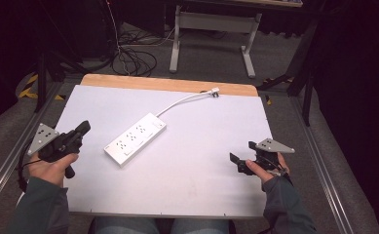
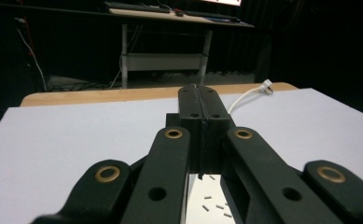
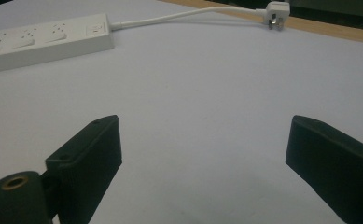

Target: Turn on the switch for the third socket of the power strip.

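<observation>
A white power strip [image 1: 135,138] lies slantwise on the white table top [image 1: 192,156], left of centre. Its white cable [image 1: 180,102] runs to a plug [image 1: 214,91] at the far edge. My left gripper [image 1: 83,127] is held at the table's left edge, a little apart from the strip's near end, jaws pressed together with nothing between them [image 2: 200,105]. My right gripper [image 1: 243,152] hovers at the right side of the table, jaws wide apart and empty [image 3: 202,149]. The strip [image 3: 44,39] and plug [image 3: 277,10] lie beyond it.
The table's far edge is a bare wooden strip [image 1: 167,84]. Behind it stand a white desk frame [image 1: 211,34] and loose cables on the floor [image 1: 133,58]. Metal rails [image 1: 11,156] run along both sides of the table.
</observation>
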A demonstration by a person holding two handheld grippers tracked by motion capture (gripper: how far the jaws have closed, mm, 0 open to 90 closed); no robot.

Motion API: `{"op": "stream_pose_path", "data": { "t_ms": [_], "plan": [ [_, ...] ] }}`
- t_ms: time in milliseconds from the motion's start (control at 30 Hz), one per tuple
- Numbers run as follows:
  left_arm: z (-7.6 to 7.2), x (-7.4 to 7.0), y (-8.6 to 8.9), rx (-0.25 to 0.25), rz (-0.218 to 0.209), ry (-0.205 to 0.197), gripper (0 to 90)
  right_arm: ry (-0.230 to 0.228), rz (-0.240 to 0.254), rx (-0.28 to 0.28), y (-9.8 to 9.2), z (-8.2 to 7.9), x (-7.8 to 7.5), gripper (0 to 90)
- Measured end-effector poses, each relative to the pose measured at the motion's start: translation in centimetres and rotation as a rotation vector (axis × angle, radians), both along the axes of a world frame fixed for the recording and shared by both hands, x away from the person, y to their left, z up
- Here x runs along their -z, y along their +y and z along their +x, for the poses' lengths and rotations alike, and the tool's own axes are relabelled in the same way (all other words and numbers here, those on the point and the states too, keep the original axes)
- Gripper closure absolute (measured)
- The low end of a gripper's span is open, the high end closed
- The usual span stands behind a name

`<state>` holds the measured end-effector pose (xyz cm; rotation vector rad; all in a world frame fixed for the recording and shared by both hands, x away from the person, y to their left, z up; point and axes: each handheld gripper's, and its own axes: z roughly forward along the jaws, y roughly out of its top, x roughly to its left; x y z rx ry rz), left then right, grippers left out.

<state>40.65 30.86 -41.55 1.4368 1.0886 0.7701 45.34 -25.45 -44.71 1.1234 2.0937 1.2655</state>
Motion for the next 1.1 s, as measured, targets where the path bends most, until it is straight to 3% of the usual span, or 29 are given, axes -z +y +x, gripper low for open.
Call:
{"op": "stream_pose_path", "data": {
  "t_ms": [200,600,667,833,1100],
  "plan": [
    [-0.7,-0.1,1.3,-0.039,-0.025,-0.026,89.8,0.0,-0.001,-0.001,0.0,0.0,0.0,11.1],
    [-1.0,-0.2,1.6,-0.074,-0.041,-0.039,88.6,0.001,-0.002,-0.001,0.0,0.0,0.0,11.1],
    [-1.1,-0.2,1.6,-0.082,-0.039,-0.041,85.9,0.001,-0.003,-0.002,0.0,0.0,0.0,11.1],
    [-1.2,-0.4,1.8,-0.094,-0.057,-0.052,67.5,0.003,-0.002,-0.002,0.0,0.0,0.0,11.1],
    [-1.3,-0.5,2.2,-0.109,-0.05,-0.051,51.0,0.004,-0.003,-0.003,0.0,0.0,0.0,11.1]
  ]
}}
